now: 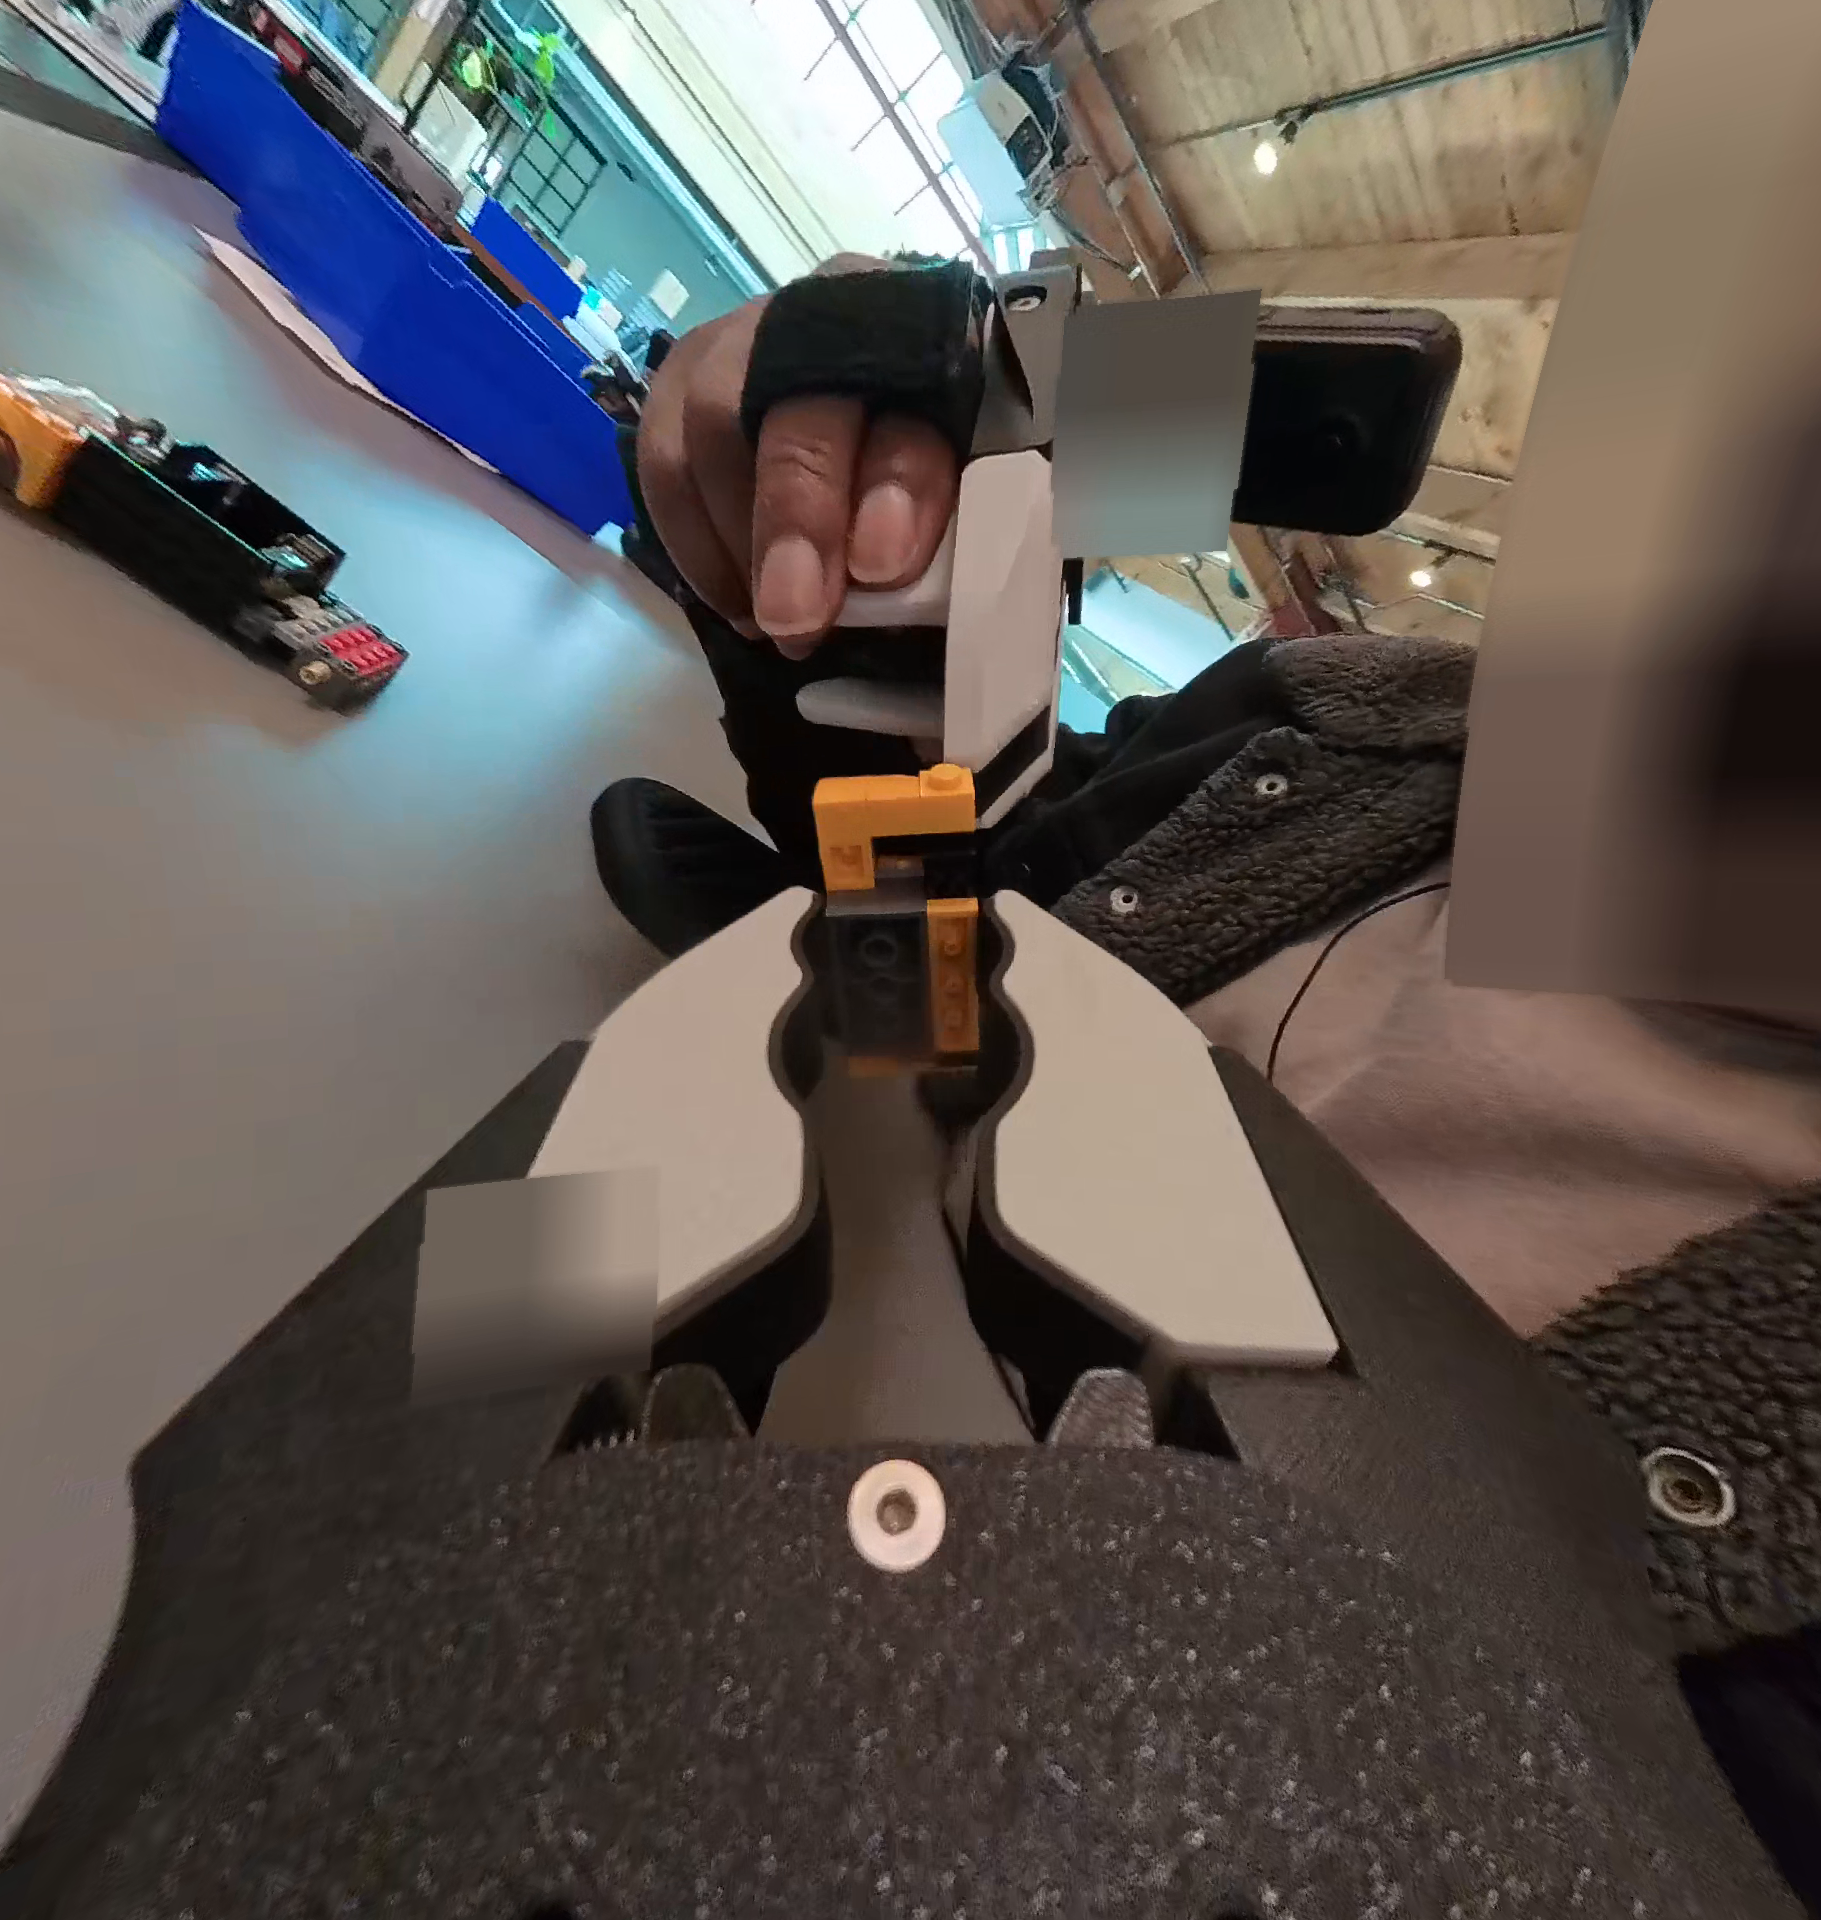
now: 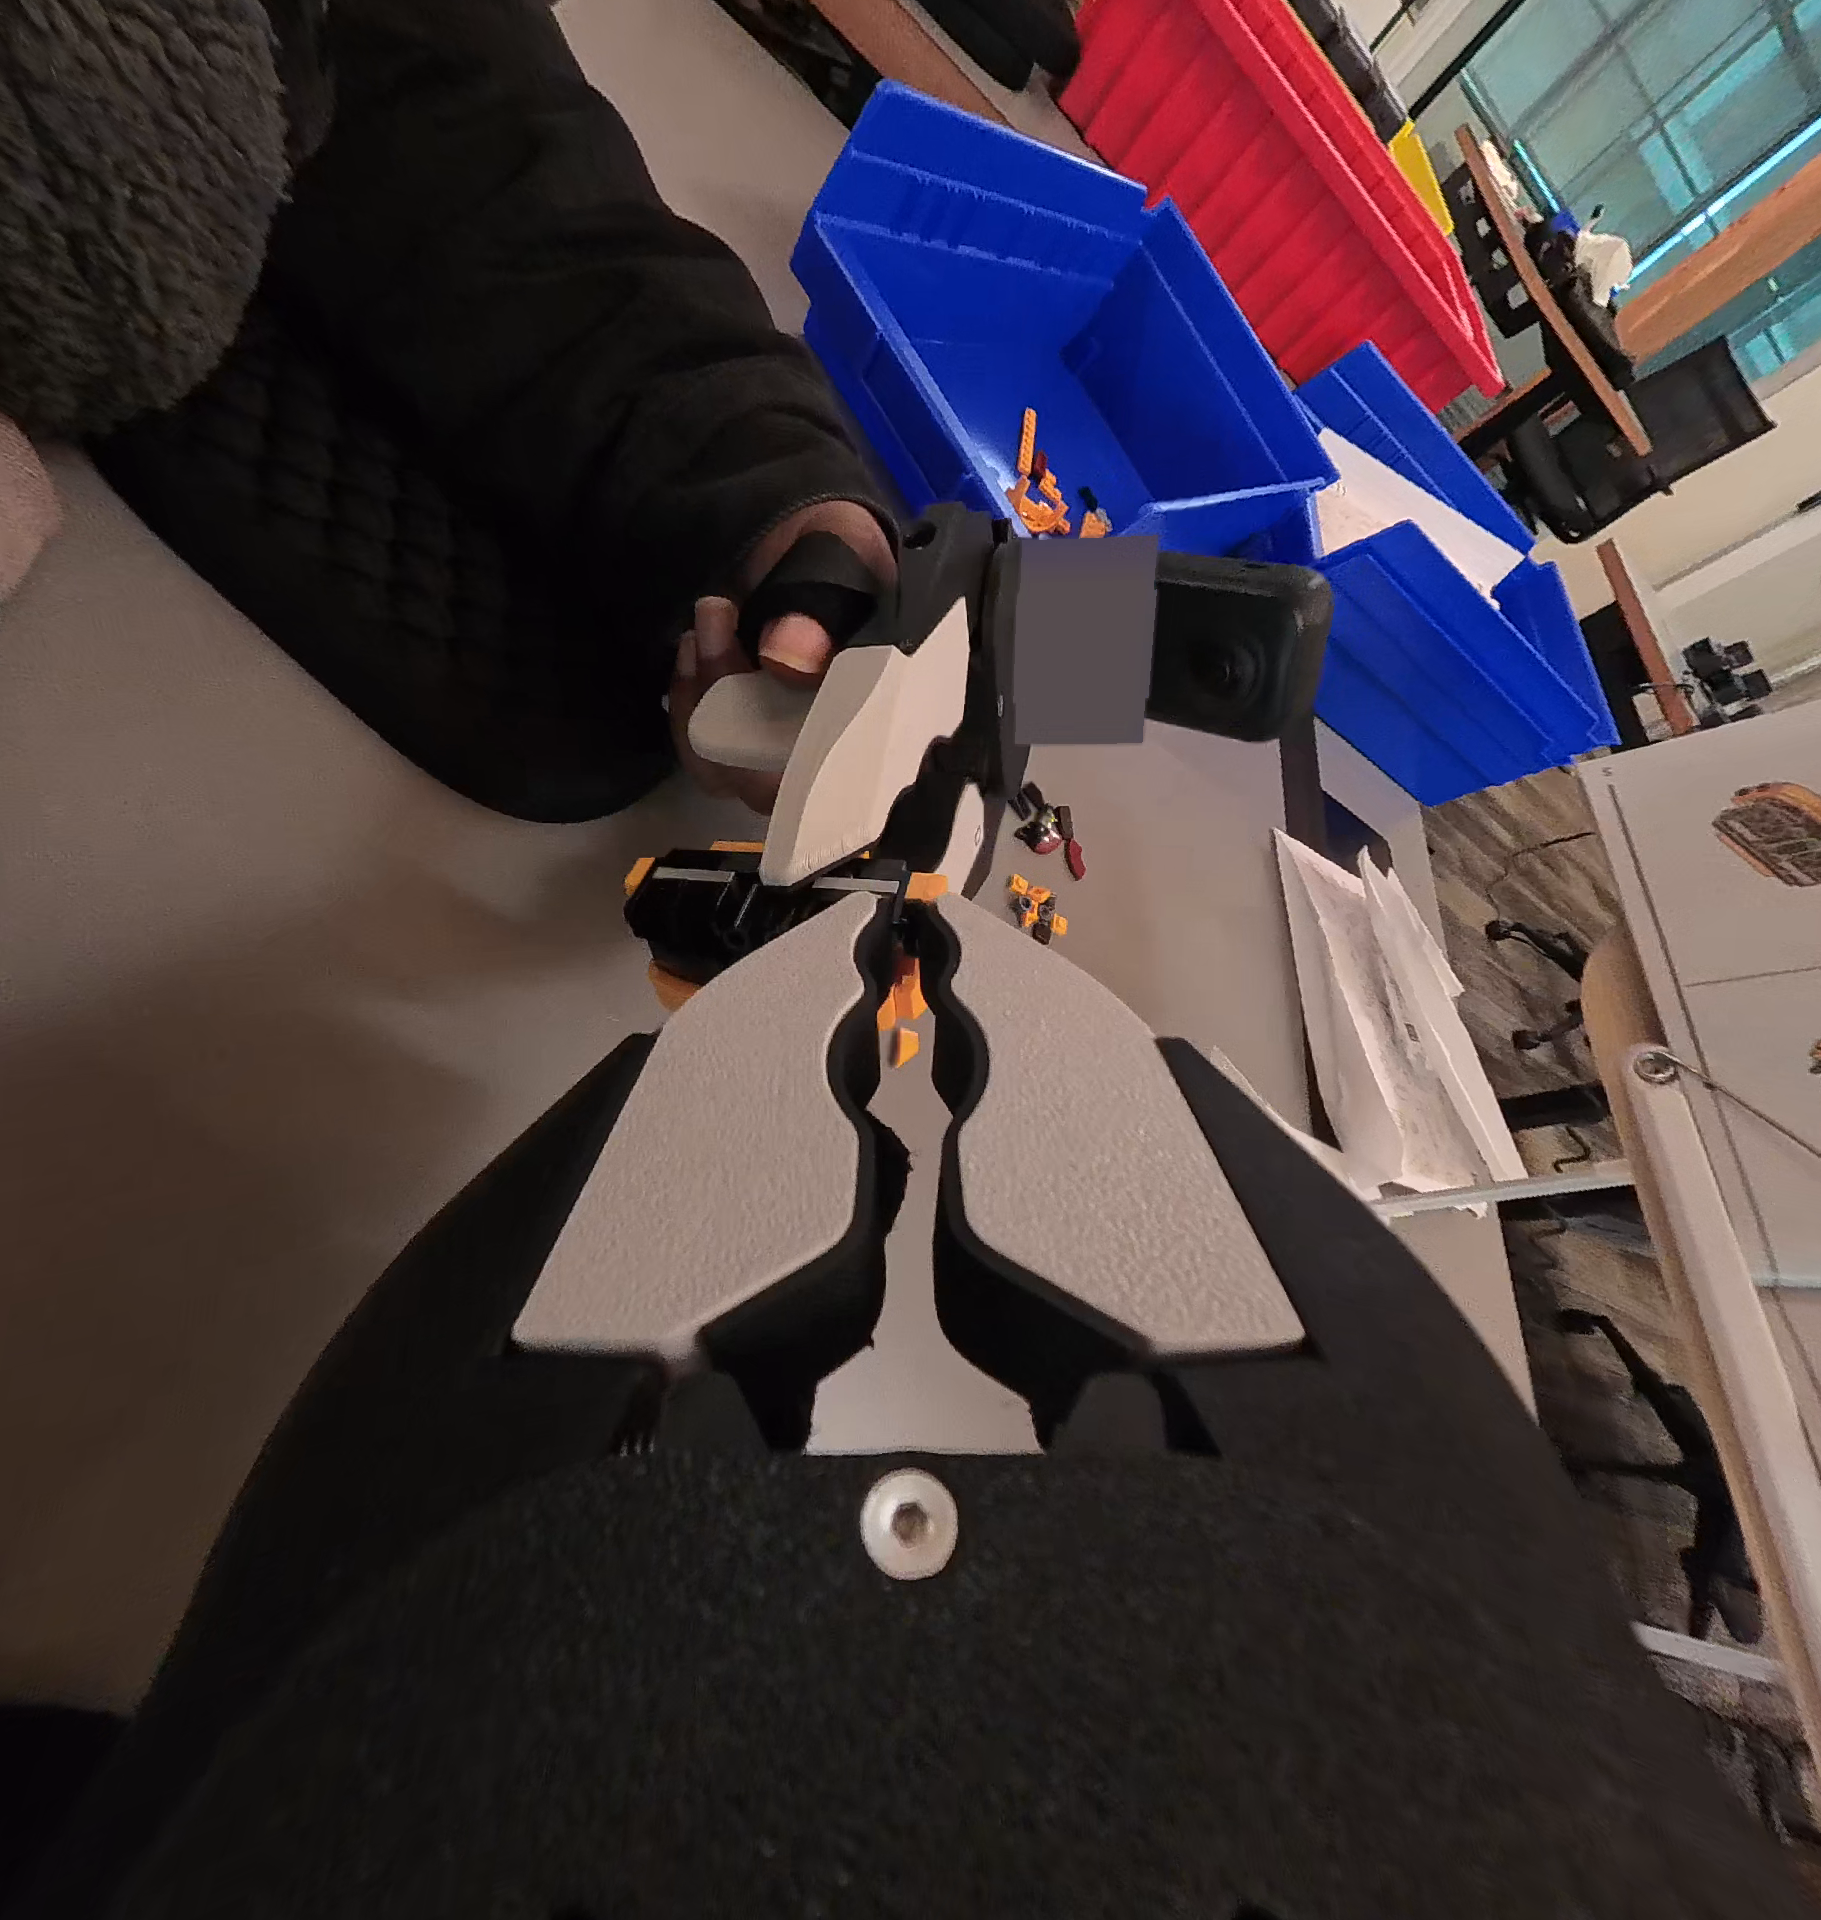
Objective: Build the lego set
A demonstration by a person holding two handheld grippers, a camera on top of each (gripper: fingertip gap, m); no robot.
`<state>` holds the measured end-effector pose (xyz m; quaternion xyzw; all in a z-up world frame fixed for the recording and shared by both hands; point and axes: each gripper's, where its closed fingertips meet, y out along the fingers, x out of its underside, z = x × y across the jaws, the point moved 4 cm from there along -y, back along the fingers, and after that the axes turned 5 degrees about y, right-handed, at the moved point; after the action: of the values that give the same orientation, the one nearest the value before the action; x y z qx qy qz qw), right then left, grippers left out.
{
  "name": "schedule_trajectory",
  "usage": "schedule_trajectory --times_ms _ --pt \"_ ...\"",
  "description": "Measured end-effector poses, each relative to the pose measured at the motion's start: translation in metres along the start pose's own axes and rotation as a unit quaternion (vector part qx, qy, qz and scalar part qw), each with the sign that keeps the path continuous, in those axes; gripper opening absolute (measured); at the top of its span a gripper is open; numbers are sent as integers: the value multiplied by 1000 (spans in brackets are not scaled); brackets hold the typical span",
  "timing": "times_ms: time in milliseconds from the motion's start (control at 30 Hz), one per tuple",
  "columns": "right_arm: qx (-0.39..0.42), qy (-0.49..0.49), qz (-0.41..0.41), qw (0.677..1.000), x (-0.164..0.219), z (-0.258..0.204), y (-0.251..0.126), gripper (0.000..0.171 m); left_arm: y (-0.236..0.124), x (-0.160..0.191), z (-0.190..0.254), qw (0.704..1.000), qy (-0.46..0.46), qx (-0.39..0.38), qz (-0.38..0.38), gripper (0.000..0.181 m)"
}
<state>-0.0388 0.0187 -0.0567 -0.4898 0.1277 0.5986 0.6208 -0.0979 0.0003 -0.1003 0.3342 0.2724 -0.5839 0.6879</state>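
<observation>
A grey tabletop is seen; blue bins, loose lego pieces and paper sheets are laid beyond the jaws.

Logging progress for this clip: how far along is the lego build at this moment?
Partly done. A black and orange car body with red bricks at one end sits assembled on the table. In hand: the left gripper clamps an orange and grey sub-assembly, and the right gripper pinches it from the other side. Left: loose pieces on the table and more in the blue bin.
</observation>
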Motion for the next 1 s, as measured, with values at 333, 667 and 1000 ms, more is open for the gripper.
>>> schedule_trajectory --times_ms 333,667,1000 --pt "-15 35 13 999 0 -1 2 4 2 1 0 999 -42 17 6 25" --pt "-23 43 8 999 2 -1 3 4 3 2 -2 999 -49 12 5 26" --pt "16 49 42 998 -6 14 -18 22 -3 -6 -1 979 168 -111 -16 26"
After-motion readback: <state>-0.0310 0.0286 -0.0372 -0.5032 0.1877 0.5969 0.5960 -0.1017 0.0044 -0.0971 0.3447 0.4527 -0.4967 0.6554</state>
